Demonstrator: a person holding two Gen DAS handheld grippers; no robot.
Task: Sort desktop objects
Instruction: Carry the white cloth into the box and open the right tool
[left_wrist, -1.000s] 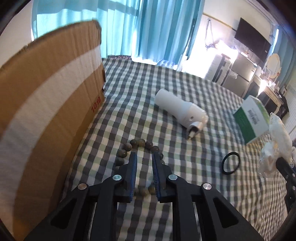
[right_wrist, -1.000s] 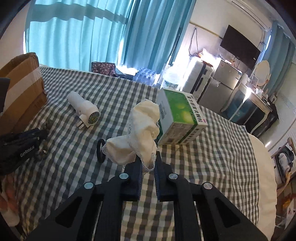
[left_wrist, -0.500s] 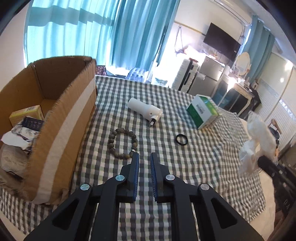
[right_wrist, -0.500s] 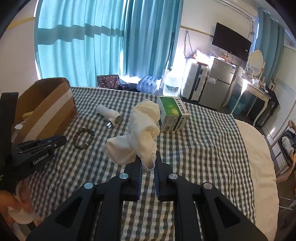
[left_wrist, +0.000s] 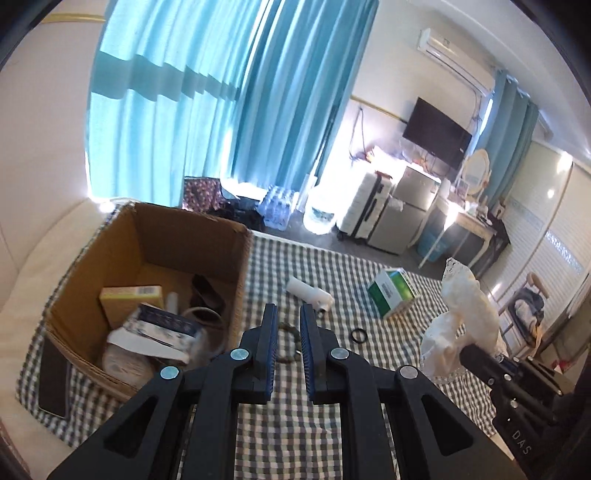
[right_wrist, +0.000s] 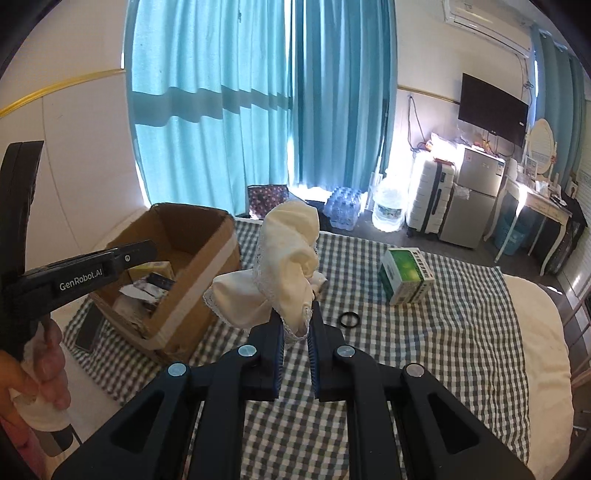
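At the left, the cardboard box (left_wrist: 147, 266) sits open with packets inside. Your left hand-held gripper (left_wrist: 288, 328) hangs above the checked bed (left_wrist: 332, 424), fingers slightly apart and pinching nothing. Beyond lie the white tube (left_wrist: 308, 291), black ring (left_wrist: 358, 336) and green box (left_wrist: 393, 291). Your right hand-held gripper (right_wrist: 295, 328) pinches the white cloth (right_wrist: 288, 266), held aloft.

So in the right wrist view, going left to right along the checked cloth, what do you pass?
Left gripper → cardboard box → white cloth held in the right gripper → black ring → green box.
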